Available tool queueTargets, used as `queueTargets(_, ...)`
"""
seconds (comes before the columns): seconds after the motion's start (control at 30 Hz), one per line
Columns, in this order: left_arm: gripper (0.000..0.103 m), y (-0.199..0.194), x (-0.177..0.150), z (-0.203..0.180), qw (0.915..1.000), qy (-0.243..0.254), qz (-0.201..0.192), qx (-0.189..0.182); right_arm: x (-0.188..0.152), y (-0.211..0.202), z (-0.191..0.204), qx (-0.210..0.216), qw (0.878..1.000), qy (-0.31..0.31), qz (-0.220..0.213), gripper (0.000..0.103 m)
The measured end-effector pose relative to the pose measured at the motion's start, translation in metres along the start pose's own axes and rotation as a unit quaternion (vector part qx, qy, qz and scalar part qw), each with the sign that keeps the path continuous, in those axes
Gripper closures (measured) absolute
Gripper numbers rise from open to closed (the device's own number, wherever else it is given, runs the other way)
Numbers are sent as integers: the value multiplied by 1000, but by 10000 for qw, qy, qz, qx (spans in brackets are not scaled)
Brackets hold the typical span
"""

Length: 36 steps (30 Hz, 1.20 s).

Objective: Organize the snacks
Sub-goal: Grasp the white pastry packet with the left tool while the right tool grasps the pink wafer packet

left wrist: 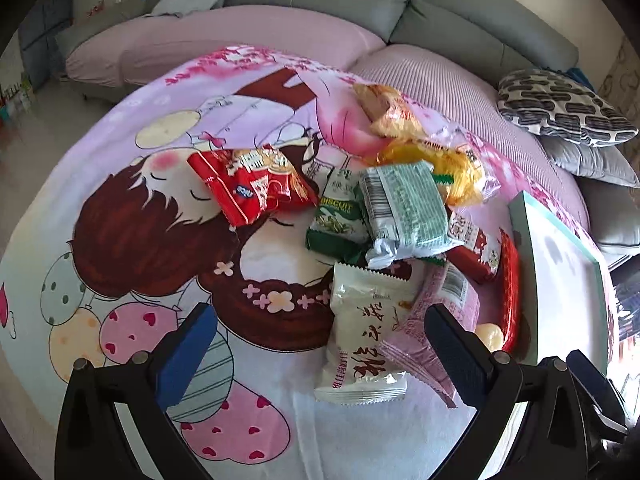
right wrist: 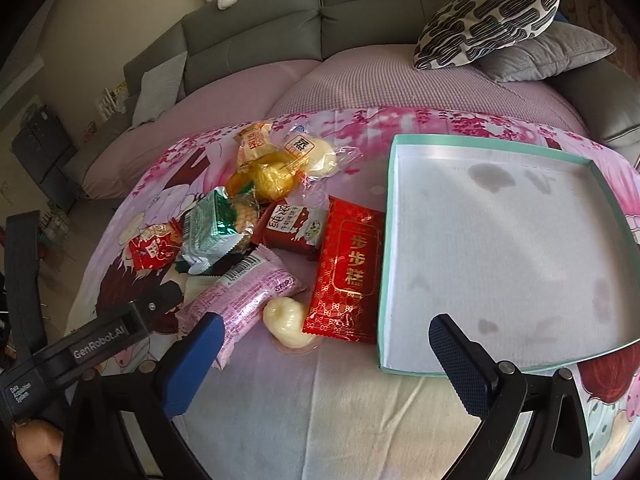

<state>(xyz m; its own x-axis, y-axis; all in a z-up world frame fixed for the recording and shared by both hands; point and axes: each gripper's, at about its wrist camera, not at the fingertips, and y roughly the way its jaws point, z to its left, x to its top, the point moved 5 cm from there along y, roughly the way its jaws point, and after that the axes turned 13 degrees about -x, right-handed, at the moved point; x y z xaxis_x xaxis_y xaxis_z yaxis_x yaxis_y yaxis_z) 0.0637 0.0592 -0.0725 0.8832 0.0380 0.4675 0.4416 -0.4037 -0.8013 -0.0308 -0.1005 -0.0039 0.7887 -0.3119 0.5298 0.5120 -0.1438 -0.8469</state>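
A pile of wrapped snacks lies on a cartoon-print cloth [left wrist: 120,240]. A white packet [left wrist: 362,340] and a pink packet [left wrist: 424,340] lie closest to my left gripper [left wrist: 320,352], which is open and empty just before them. A red packet [left wrist: 250,186], green biscuit packets [left wrist: 404,208] and yellow ones [left wrist: 440,164] lie farther off. In the right wrist view my right gripper [right wrist: 324,356] is open and empty. It hovers near a pale round sweet [right wrist: 286,316], a red flat packet [right wrist: 346,268] and the pink packet [right wrist: 240,300]. A teal-rimmed box [right wrist: 500,248] holds nothing.
The box [left wrist: 560,280] stands at the right of the pile. A grey sofa with a pink cover [right wrist: 360,80] lies behind, with patterned and grey cushions [right wrist: 488,20] at the right. The left gripper's body [right wrist: 80,340] shows at the lower left of the right wrist view.
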Motion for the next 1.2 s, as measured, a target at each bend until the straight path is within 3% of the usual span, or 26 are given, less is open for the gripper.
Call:
queueTargets(0.33, 0, 30, -1, -9, 9981, 51, 586, -189, -2, 7, 1, -142, 9998, -62, 114, 1)
queueTargets(0.47, 0, 46, -9, -7, 9955, 95, 940, -35, -2, 7, -1, -165, 9998, -16, 112, 1)
queueTargets(0.57, 0, 48, -10, -7, 9950, 194, 964, 165, -2, 8, 1, -157, 9998, -46, 120, 1)
queueTargets(0.73, 0, 44, -10, 12, 9916, 209, 959, 843, -1, 4, 11, -44, 9999, -158, 12, 2)
queueTargets(1.0, 0, 29, -6, 41, 9923, -321, 767, 918, 0, 3, 51, 187, 9975, -660, -147, 19)
queueTargets(1.2, 2, 11, -11, 59, 9931, -385, 733, 827, 0, 17, 69, 112, 9959, -895, -34, 27)
